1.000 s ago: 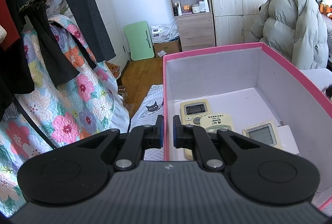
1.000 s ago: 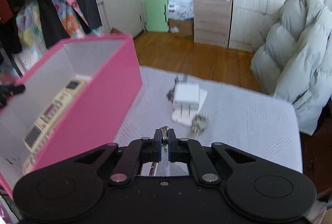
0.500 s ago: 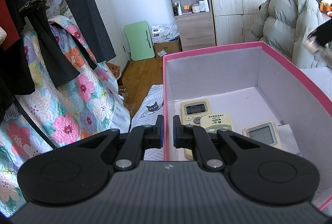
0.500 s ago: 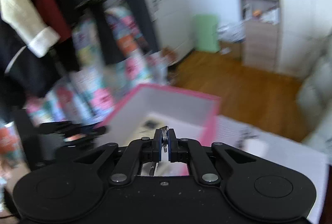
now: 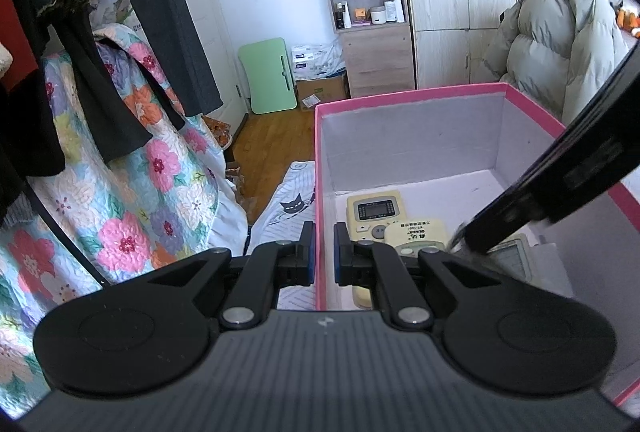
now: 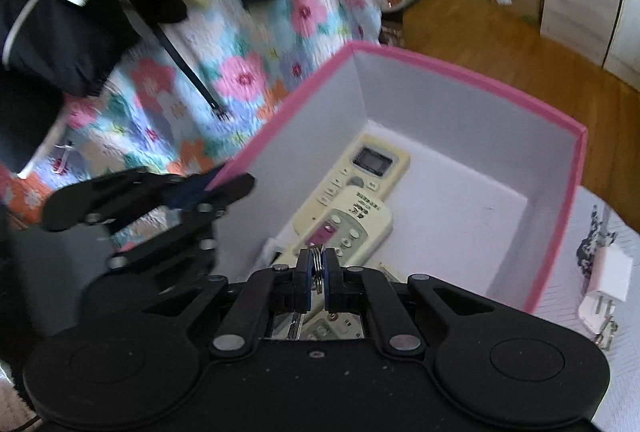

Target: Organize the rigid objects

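Observation:
A pink box [image 5: 400, 100] with white inner walls stands on the bed. Inside it lie three cream remote controls [image 6: 360, 172], one overlapping the other in the middle. My left gripper [image 5: 324, 262] is shut on the box's left wall, and its fingers [image 6: 192, 192] show at that rim in the right wrist view. My right gripper [image 6: 318, 268] is shut on a metal key ring [image 6: 318, 264], with keys hanging below the fingers. It hovers over the near part of the box, above the remotes, and its black arm [image 5: 560, 184] reaches in from the right.
A white charger plug [image 6: 608, 272] lies on the bedcover right of the box. Dark clothes [image 5: 120, 32] and a floral quilt [image 5: 132, 192] hang at the left. A padded jacket [image 5: 560, 44], shelves and wooden floor lie beyond the box.
The right gripper has swung left with the key ring, from over the bedcover to above the box's inside. It now shows in the left wrist view. The left gripper has stayed put.

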Demonstrator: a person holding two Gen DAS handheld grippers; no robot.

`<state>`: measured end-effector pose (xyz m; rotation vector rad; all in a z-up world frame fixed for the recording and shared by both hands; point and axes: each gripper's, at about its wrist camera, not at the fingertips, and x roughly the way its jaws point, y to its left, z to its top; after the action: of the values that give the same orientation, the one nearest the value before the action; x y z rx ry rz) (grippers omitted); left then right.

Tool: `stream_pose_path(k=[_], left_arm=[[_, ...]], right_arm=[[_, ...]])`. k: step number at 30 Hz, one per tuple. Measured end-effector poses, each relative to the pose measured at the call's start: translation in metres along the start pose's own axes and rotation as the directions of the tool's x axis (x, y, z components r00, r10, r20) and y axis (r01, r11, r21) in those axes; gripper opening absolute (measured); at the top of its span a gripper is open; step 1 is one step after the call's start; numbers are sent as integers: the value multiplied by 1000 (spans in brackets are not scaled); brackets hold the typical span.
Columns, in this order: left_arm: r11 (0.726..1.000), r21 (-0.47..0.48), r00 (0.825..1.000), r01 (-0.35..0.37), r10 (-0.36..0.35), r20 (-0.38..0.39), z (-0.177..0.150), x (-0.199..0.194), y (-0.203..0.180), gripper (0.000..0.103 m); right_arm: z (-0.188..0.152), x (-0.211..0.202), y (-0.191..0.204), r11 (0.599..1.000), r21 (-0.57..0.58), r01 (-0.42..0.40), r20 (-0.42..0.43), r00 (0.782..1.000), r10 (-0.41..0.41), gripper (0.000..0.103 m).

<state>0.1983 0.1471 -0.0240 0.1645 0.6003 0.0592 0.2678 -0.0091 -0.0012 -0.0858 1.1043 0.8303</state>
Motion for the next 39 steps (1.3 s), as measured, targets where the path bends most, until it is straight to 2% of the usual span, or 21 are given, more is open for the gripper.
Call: stream_pose_path(k=[5, 8, 10, 16, 22, 28, 34, 39], left_arm=[[1000, 14, 1000, -8, 8, -1, -1, 0, 0, 6], [1000, 17, 1000, -8, 9, -3, 0, 1, 1, 6], [999, 31, 1000, -12, 12, -4, 0, 1, 0, 7], [999, 40, 1000, -18, 19, -6, -1, 2, -2, 7], [999, 45, 1000, -20, 20, -6, -1, 2, -2, 7], [997, 64, 999, -34, 35, -9, -1, 2, -6, 7], [995, 83, 999, -50, 51, -17, -1, 1, -13, 7], [991, 117, 997, -70, 74, -30, 0, 2, -20, 7]], right_arm=[[6, 22, 2, 999, -36, 6, 7, 1000, -6, 7], [14, 25, -2, 1000, -5, -12, 33, 999, 12, 14], [20, 19, -7, 1000, 21, -5, 54, 999, 4, 14], [18, -31, -19, 999, 32, 9, 150, 989, -14, 19], [-2, -84, -51, 992, 86, 92, 175, 979, -106, 22], [-31, -110, -92, 973, 142, 184, 165, 964, -207, 31], [-61, -94, -136, 941, 216, 261, 100, 953, -287, 35], [-81, -66, -172, 922, 264, 282, 38, 953, -302, 35]])
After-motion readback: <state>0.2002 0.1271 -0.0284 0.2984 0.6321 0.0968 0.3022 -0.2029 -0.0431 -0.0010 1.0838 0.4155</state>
